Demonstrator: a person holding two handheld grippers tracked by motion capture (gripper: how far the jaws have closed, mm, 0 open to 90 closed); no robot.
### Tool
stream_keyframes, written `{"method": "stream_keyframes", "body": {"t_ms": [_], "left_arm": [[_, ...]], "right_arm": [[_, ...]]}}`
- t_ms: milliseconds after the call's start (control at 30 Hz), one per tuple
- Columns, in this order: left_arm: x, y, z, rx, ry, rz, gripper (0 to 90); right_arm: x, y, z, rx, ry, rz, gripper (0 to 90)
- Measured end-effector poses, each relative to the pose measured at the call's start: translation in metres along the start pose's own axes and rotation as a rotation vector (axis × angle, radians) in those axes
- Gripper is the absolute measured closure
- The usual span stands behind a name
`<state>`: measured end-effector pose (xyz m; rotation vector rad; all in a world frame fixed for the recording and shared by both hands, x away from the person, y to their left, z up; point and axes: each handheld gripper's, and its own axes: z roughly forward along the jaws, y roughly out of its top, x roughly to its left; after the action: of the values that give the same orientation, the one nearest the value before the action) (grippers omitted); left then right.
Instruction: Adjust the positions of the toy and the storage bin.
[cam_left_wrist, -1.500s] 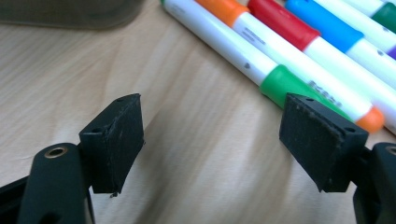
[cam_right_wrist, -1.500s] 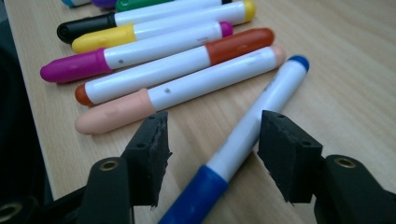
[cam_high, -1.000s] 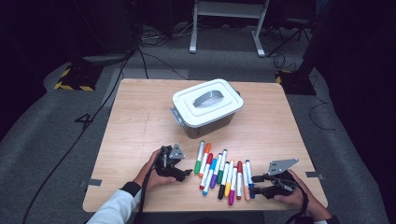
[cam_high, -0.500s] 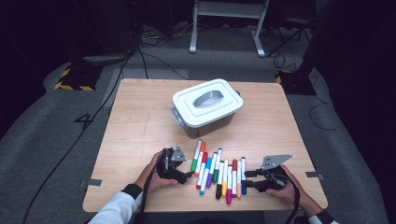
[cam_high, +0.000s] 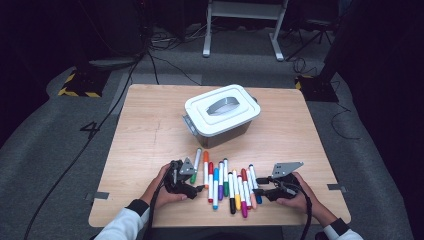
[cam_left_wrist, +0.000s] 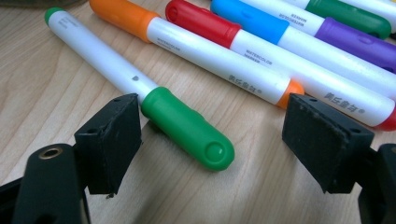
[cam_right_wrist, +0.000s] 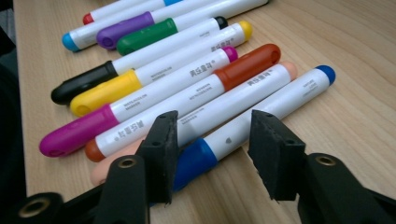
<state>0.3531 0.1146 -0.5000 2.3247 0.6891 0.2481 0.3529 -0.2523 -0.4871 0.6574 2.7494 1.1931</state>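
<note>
1. Two grippers low on the table (cam_high: 150, 130), one at each end of a row of markers, lower centre of the high view.
2. Left gripper (cam_high: 196, 187): jaws spread wide; green-capped marker (cam_left_wrist: 187, 128) lies between them, cap just beside the left jaw, free of the right one.
3. Right gripper (cam_high: 261, 186): jaws have just been opening; blue-capped marker (cam_right_wrist: 247, 126) between them, a gap on the right side; contact on the left cannot be told.
4. Lidded white box (cam_high: 221, 114) sits closed, above the row, well apart from both grippers.
</note>
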Motion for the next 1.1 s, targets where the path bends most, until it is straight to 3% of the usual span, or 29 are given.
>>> {"method": "stream_keyframes", "body": {"t_ms": [267,400,567,633,700,767,867,933,967,1000,1033,1100], "left_arm": [[0.001,-0.005,-0.007,0.002,-0.023,0.003,18.8],[0.003,-0.006,-0.014,-0.016,-0.004,0.001,18.0],[0.007,-0.009,-0.023,-0.046,0.017,-0.032,17.1],[0.008,-0.011,-0.024,-0.044,0.02,-0.032,17.0],[0.009,-0.013,-0.026,-0.044,0.025,-0.037,16.7],[0.011,-0.014,-0.028,-0.055,0.035,-0.04,16.7],[0.013,-0.014,-0.03,-0.053,0.045,-0.038,16.8],[0.014,-0.014,-0.033,-0.059,0.063,-0.032,17.1],[0.017,-0.011,-0.039,-0.092,0.082,-0.033,17.1],[0.017,-0.011,-0.039,-0.092,0.082,-0.033,17.1],[0.022,-0.007,-0.047,-0.127,0.099,-0.056,17.1],[0.024,-0.005,-0.051,-0.14,0.108,-0.063,17.1]], "right_arm": [[-0.014,-0.001,-0.012,-0.048,-0.043,0.024,44.8],[-0.023,0.007,-0.023,-0.091,-0.092,0.03,42.9],[-0.035,0.024,-0.036,-0.144,-0.138,0.013,41.1],[-0.039,0.028,-0.038,-0.152,-0.139,0.011,40.4],[-0.048,0.033,-0.041,-0.159,-0.172,0.007,40.4],[-0.065,0.03,-0.043,-0.183,-0.19,0.071,44.1],[-0.072,0.022,-0.045,-0.143,-0.198,0.074,49.6],[-0.079,0.003,-0.048,-0.095,-0.204,0.099,57.7],[-0.081,-0.004,-0.049,-0.087,-0.204,0.111,60.3],[-0.081,-0.004,-0.049,-0.087,-0.204,0.111,60.3],[-0.082,-0.016,-0.048,-0.06,-0.201,0.123,61.8],[-0.082,-0.02,-0.047,-0.05,-0.196,0.129,61.7]]}}
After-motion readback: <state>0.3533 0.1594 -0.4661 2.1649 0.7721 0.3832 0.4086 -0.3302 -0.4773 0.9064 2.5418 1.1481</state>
